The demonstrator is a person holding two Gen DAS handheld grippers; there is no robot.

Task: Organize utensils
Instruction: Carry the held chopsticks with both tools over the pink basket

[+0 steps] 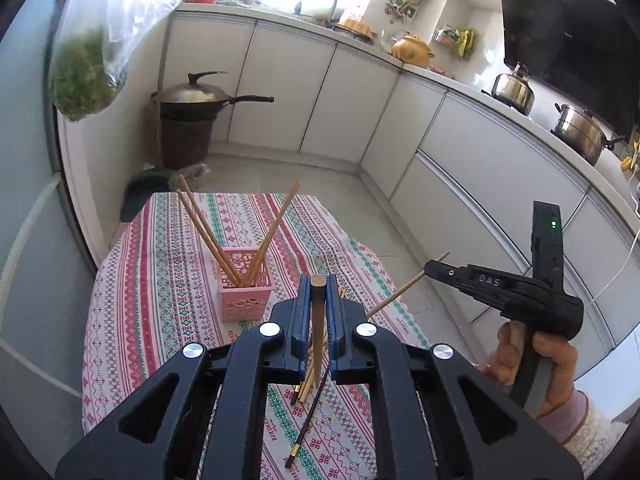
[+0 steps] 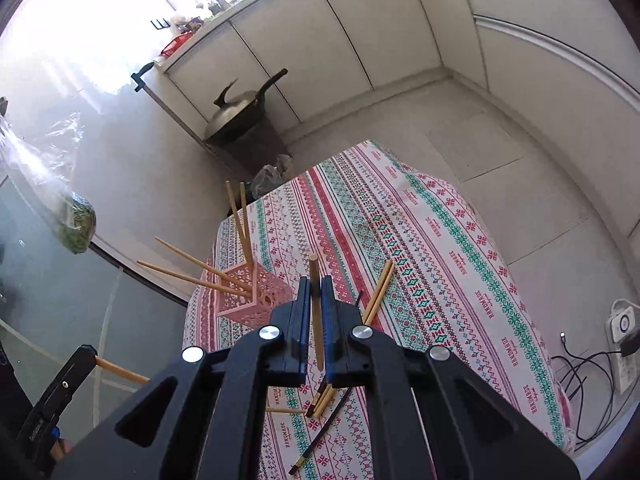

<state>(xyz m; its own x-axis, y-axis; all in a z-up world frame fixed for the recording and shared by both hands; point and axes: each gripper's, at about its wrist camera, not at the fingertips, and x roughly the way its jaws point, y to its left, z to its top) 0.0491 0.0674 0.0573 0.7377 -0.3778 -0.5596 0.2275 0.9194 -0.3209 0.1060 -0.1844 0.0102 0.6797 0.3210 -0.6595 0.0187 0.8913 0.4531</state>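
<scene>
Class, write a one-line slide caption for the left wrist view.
Left gripper clamps a wooden chopstick above the patterned tablecloth, pink basket of chopsticks ahead.

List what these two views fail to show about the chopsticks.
- Left wrist view: the loose chopsticks on the tablecloth are mostly hidden by the left gripper; no count possible.
- Right wrist view: right gripper covers their middle.
- Both views: pink basket walls hide the chopstick tips inside.

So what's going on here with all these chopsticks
A person is sorting chopsticks into a pink basket on a patterned tablecloth. Each handheld gripper, left gripper and right gripper, has its jaws shut on one wooden chopstick. Four chopsticks already lean in the basket; several loose chopsticks are not yet collected.
</scene>
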